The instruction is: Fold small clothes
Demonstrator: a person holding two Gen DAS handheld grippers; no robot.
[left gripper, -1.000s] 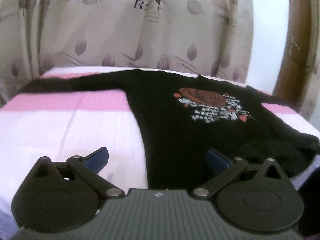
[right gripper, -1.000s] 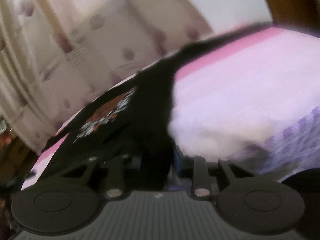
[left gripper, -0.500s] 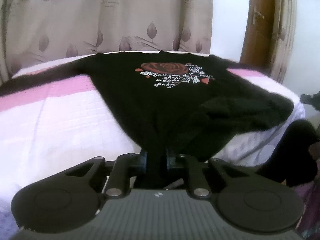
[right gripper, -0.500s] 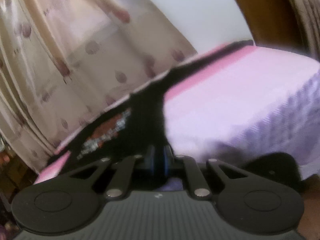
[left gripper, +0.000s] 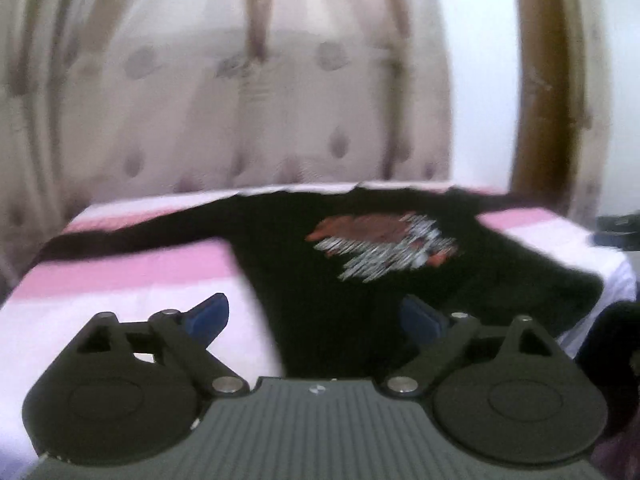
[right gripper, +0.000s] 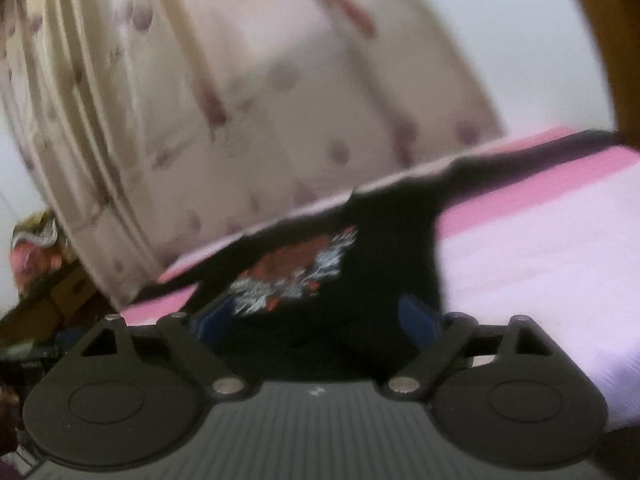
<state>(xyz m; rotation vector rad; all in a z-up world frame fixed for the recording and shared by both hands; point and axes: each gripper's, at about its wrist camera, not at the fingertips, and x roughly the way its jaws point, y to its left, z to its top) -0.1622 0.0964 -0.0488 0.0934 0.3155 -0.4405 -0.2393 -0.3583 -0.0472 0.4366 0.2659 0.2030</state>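
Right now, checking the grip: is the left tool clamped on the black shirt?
No: the left tool stands wide open, its blue pads apart above the black shirt.

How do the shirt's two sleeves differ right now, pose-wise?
On the black shirt, the sleeve on the left of the left wrist view lies stretched out straight along the pink stripe of the bed cover. The sleeve on the right of that view is bunched into a rumpled heap near the bed's edge. The straight one looks thin and flat, the bunched one bulky. Both are black and rest on the bed.
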